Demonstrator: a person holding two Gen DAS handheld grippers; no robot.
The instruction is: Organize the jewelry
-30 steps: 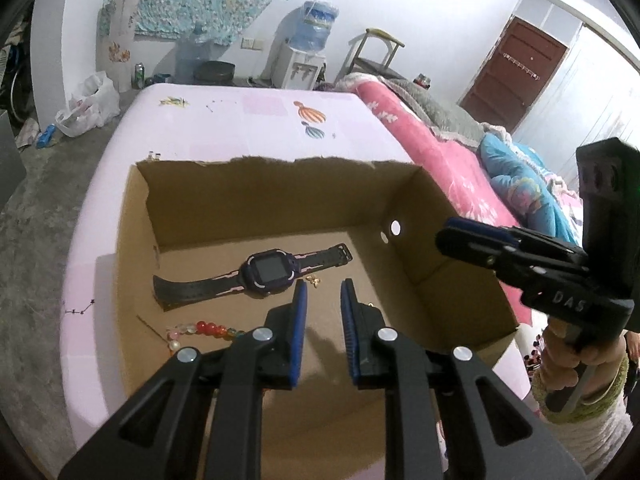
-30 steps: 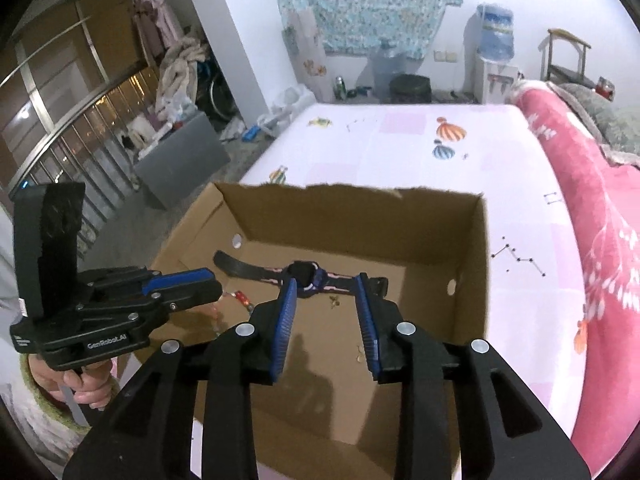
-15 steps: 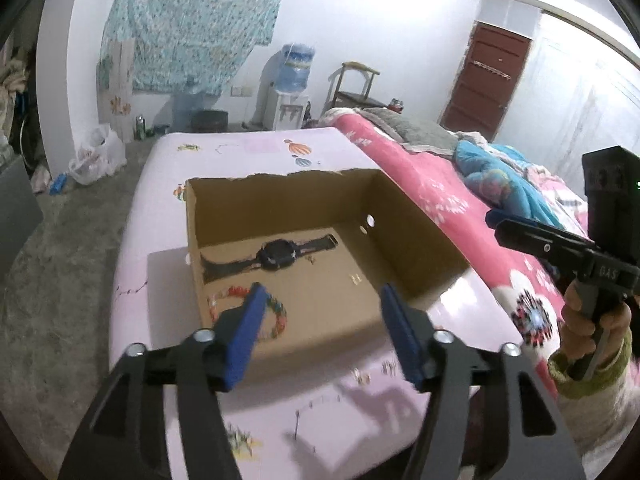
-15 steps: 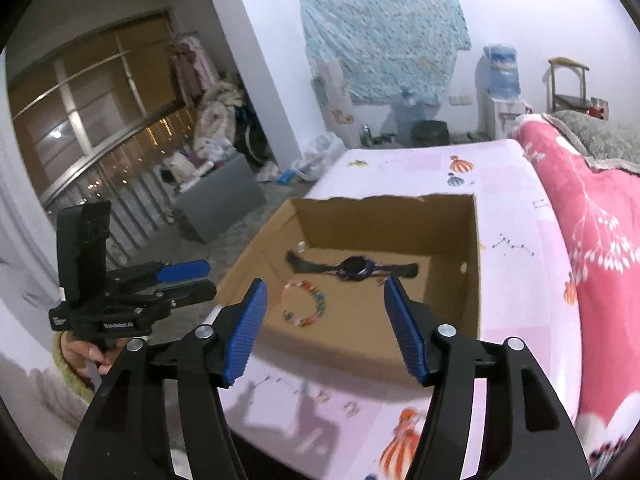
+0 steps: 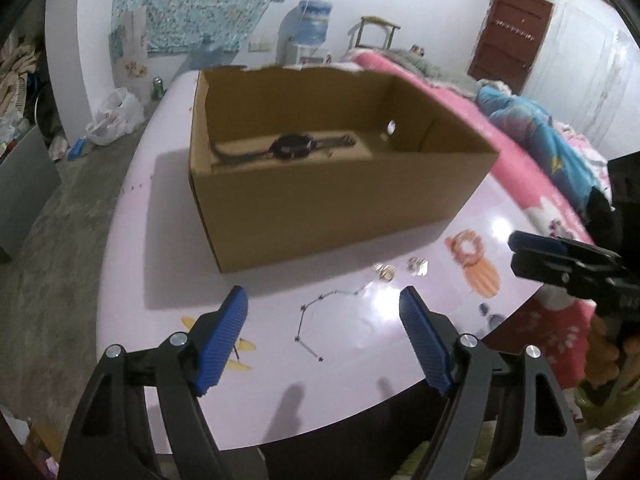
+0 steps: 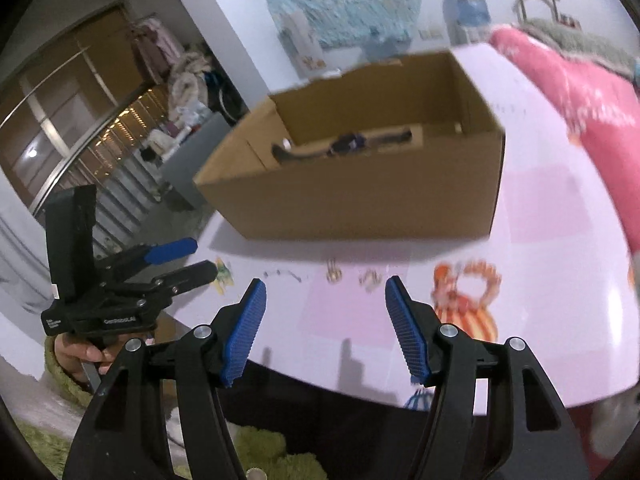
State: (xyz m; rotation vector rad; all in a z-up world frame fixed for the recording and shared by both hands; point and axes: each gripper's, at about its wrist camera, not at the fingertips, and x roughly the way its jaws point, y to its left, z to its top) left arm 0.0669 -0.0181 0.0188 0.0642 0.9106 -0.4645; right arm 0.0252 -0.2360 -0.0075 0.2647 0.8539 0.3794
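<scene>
My left gripper (image 5: 322, 336) hangs over the near edge of the glossy pink bench (image 5: 160, 280), its jaws just opened wider and empty. My right gripper (image 6: 325, 328) also stands released, nothing between its blue pads. Two small metal earrings (image 5: 400, 270) lie on the bench just before the brown cardboard box (image 5: 332, 196), where a black wristwatch (image 5: 290, 147) rests inside.

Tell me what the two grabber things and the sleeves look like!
Both the left gripper and right gripper are black plastic with silver screws and ridged blue pads. Each has a black boxy block on top and small white lettering. The sleeve is fuzzy green.
</scene>
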